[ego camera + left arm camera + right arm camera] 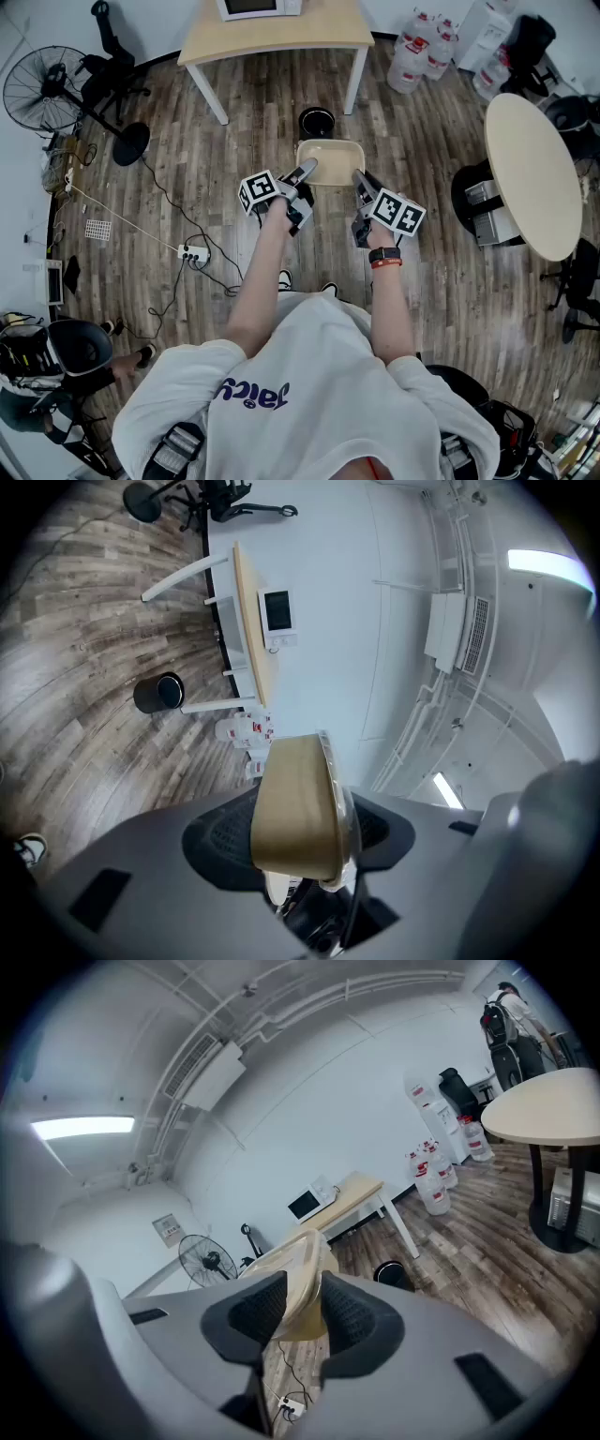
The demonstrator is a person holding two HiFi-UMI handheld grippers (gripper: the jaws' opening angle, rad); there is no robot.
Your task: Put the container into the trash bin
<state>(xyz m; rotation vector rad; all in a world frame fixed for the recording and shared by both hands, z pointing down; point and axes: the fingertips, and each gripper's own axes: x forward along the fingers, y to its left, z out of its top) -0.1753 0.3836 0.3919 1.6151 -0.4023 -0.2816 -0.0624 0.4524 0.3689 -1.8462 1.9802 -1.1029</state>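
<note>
The wood-plank floor (441, 281) takes up most of the room, and its widest bare stretch lies in the middle, between the person and the far wall. Two tabletops edge that space. One is a rectangular tabletop (281, 36) on white legs at the far side, carrying a single microwave (261, 7). The other is a round tabletop (530, 173) on the person's right, with dark office chairs crowded around it. On the left stand one pedestal fan (42, 89) and another chair, and a thin cable crosses the boards to one white power strip (193, 252), which narrows the clear floor on that side. A cluster of at least three water jugs (412, 61) sits in the far right corner. The one black trash bin (316, 122) stands on the floor beside the rectangular tabletop's right front leg, with open floor around it; its inside is dark, so I cannot tell what it holds. The one beige container (330, 157) hangs in the air just on the near side of the bin, carried between both tools. It is a shallow rounded tray with a clear lid edge, and I cannot make out its contents. The left tongs (306, 171) are spread wide across the container's body, pads pressing its sides. The right tongs (360, 178) are narrower and pinch its rim on the opposite side.
</note>
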